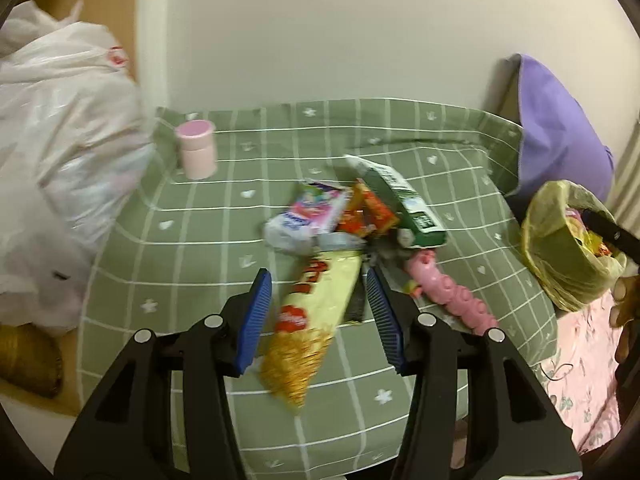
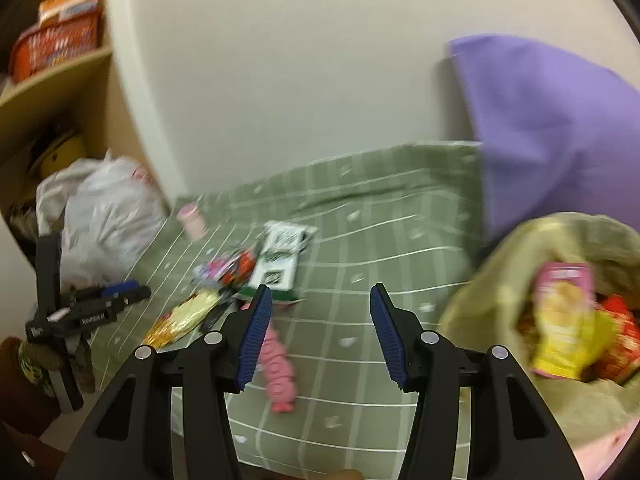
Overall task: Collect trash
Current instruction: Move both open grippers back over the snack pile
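Observation:
A pile of wrappers lies on the green checked tablecloth (image 1: 200,248): a long yellow snack packet (image 1: 312,320), a pink-and-white wrapper (image 1: 308,216), a red-orange wrapper (image 1: 368,212) and a green-and-white carton (image 1: 400,204). My left gripper (image 1: 320,280) is open, its jaws on either side of the yellow packet (image 2: 184,316), not closed on it. My right gripper (image 2: 320,300) is open and empty above the cloth. To its right a yellowish trash bag (image 2: 500,280) holds several wrappers, among them a pink-and-yellow packet (image 2: 564,320). The bag also shows in the left wrist view (image 1: 560,248).
A pink toy (image 1: 448,292) lies beside the pile. A pink cylinder (image 1: 196,148) stands at the back left. A white plastic bag (image 1: 60,140) sits left of the table, a purple cushion (image 1: 560,132) at the back right. A shelf with boxes (image 2: 60,40) is at far left.

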A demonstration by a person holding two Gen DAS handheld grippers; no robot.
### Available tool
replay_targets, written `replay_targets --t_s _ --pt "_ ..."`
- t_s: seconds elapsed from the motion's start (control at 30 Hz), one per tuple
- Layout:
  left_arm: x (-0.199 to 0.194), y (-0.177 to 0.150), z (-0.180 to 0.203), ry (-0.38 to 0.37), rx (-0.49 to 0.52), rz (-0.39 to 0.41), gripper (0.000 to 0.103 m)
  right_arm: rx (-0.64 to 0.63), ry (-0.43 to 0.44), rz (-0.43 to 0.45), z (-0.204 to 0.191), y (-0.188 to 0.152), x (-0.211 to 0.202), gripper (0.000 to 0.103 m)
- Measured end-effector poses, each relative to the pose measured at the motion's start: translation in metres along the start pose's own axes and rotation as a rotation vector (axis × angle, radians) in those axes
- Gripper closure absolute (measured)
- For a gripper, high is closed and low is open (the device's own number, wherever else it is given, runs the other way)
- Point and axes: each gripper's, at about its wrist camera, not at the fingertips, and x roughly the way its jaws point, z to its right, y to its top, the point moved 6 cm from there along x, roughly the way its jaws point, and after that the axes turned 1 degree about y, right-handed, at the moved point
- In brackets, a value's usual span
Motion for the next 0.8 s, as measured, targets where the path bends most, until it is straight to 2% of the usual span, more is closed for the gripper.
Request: replay_targets --t_s 0.17,0.27,0.37,0.5,0.63,0.77,0.8 --pt "-0.010 -0.004 -0.016 0.059 -0.007 -0.005 0.053 -0.069 0.065 -0.075 -0.039 -0.007 0.038 0.055" --pt "-0.016 -0.008 -0.023 0.056 -0.039 -0.005 0.053 -0.106 0.109 -0.130 -0.061 -0.020 0.060 0.055" --pt "-0.019 -0.017 -0.029 0.060 -0.047 -0.023 0.053 -0.147 0.110 -0.173 -0.076 -0.033 0.078 0.055" --pt "-0.022 -0.031 -0.041 0.041 -0.095 -0.054 0.053 -0.151 0.125 -0.200 -0.085 -0.043 0.094 0.055" --pt "-0.027 -0.045 -0.052 0.018 -0.147 -0.064 0.053 -0.159 0.074 -0.224 -0.089 -0.051 0.116 0.055" --pt "-0.026 -0.053 -0.057 -0.008 -0.179 -0.087 0.051 -0.191 0.118 -0.231 -0.103 -0.048 0.142 0.055" --pt "-0.026 -0.054 -0.058 -0.016 -0.191 -0.090 0.046 -0.196 0.137 -0.231 -0.107 -0.046 0.148 0.055"
